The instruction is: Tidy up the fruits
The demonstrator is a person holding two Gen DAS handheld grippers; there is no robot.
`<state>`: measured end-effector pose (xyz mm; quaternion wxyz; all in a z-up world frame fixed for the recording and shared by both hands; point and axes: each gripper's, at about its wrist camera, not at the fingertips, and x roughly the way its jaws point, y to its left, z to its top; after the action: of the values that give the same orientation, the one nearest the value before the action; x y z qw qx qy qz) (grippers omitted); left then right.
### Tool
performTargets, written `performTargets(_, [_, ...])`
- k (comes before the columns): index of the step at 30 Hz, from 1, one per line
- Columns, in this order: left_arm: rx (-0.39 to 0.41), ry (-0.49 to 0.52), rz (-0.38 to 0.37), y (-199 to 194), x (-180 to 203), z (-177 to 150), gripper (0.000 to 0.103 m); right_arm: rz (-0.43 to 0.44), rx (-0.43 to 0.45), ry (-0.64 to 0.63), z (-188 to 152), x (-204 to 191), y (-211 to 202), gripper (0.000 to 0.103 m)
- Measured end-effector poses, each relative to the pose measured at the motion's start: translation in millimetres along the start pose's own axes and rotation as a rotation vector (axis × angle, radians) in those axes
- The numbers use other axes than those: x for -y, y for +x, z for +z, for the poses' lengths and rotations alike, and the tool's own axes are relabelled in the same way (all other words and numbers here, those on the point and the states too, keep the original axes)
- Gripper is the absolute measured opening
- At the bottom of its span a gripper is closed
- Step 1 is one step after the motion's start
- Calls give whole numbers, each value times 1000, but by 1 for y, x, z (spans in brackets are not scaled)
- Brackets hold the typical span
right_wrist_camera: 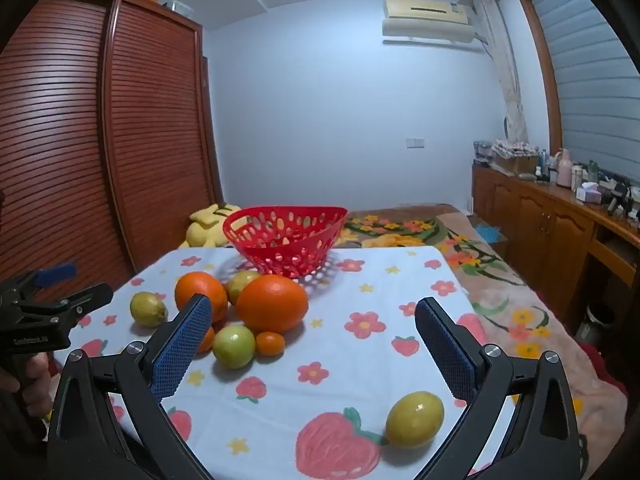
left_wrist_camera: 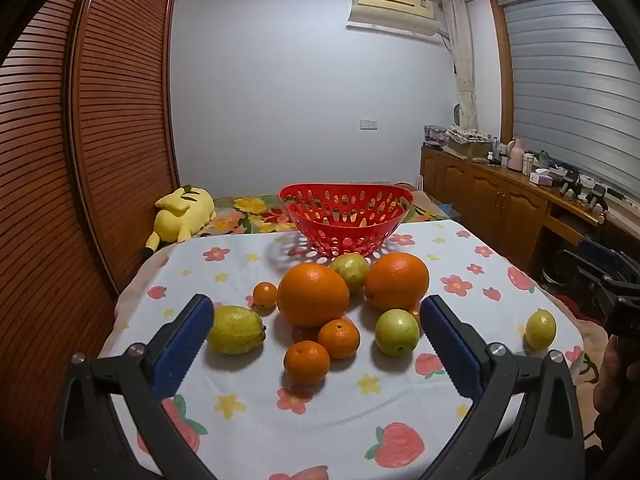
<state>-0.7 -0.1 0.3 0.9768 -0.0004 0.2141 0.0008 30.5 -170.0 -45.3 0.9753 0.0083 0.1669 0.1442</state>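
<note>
An empty red perforated basket stands at the far end of the table. In front of it lies a cluster of fruit: two large oranges, three small oranges, and green fruits. A yellow lemon lies apart at the right. My left gripper hovers open before the cluster, holding nothing. My right gripper is open above the cloth, with the lemon near its right finger and the large orange ahead.
The table has a white cloth with flowers and strawberries. Behind it are a bed with a floral blanket and a yellow plush toy. A slatted wardrobe stands left and a wooden sideboard right.
</note>
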Motion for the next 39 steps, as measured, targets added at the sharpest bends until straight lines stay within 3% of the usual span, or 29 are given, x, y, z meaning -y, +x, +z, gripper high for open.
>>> performTargets(39, [6,-11,20,-9,-3,4,103,3,-4,-16,-2,-7,0,103])
